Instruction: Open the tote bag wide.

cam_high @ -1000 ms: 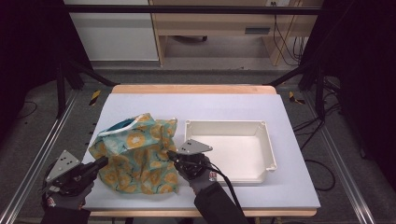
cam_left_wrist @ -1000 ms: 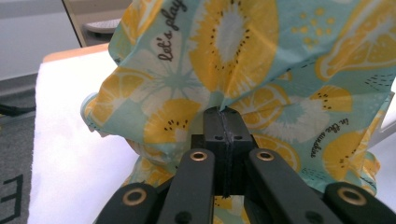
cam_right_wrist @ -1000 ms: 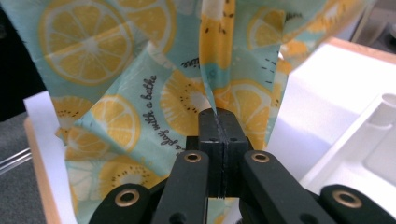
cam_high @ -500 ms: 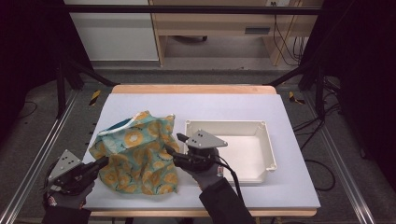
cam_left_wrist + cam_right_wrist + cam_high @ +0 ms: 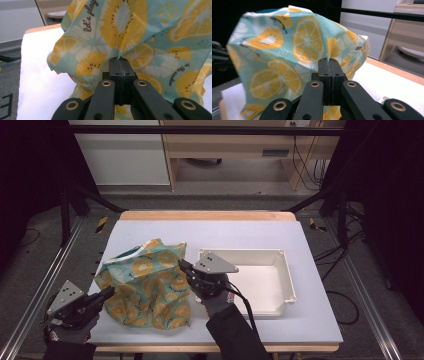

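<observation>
The workpiece is a teal cloth bag (image 5: 147,282) printed with yellow citrus slices. In the high view it lies crumpled on the left half of the white table (image 5: 260,232), its right edge just beside the left wall of an open white tray (image 5: 287,280) that sits on the right half.

Left gripper (image 5: 106,293): positioned at the near left corner of the table, at the lower left edge of the bag. In the left gripper view (image 5: 119,60) both black jaws are fully closed against each other, with a fold of the printed fabric pinched between the tips. The fabric rises away from the tips and carries the printed words "let's play".

Right gripper (image 5: 182,265): positioned at the bag's right edge, between bag and tray, with its grey three-cornered plate overlapping the tray's near left corner in the high view. In the right gripper view (image 5: 329,60) the jaws have just closed again after a brief opening and now stand pressed together, clamping a pleat of the bag at the tips. The fabric is drawn up from this grip point into a raised dome shape.

Both grippers hold the same bag at opposite edges; the cloth between them sags onto the table surface
</observation>
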### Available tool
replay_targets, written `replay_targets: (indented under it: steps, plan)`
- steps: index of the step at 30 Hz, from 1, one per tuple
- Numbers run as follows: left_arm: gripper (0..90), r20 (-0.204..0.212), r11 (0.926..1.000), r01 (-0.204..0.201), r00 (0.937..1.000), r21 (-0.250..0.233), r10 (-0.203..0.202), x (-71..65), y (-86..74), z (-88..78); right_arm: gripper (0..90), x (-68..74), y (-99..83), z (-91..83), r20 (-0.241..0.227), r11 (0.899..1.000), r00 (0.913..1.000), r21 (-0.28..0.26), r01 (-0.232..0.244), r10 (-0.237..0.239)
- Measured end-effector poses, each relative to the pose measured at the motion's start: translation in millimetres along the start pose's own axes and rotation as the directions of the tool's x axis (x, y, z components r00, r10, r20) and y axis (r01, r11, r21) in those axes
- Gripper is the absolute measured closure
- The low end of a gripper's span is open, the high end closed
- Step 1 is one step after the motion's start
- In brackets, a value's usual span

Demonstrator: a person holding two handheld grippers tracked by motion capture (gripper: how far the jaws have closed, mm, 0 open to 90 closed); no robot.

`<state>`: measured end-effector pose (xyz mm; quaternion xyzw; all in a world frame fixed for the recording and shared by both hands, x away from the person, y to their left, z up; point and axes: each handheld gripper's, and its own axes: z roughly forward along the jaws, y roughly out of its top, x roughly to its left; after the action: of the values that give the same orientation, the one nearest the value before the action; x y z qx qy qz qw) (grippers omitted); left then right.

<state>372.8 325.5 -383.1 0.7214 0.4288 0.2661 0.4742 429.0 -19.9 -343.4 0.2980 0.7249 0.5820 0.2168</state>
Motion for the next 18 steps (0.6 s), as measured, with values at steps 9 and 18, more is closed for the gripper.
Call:
replay_targets:
  steps: [9,18]
  plan:
    - [90.0,0.007,0.9998,-0.02,0.9998,0.008,0.02,-5.3,1.1,2.2,90.0,0.6,-21.4,-18.2,-0.021,0.999,0.9995,0.025,-0.024,0.024]
    - [90.0,0.009,0.9988,-0.025,0.9996,0.042,0.025,-5.8,-3.0,8.8,90.0,-0.8,-50.7,4.9,-0.006,0.988,0.9986,0.145,-0.05,0.052]
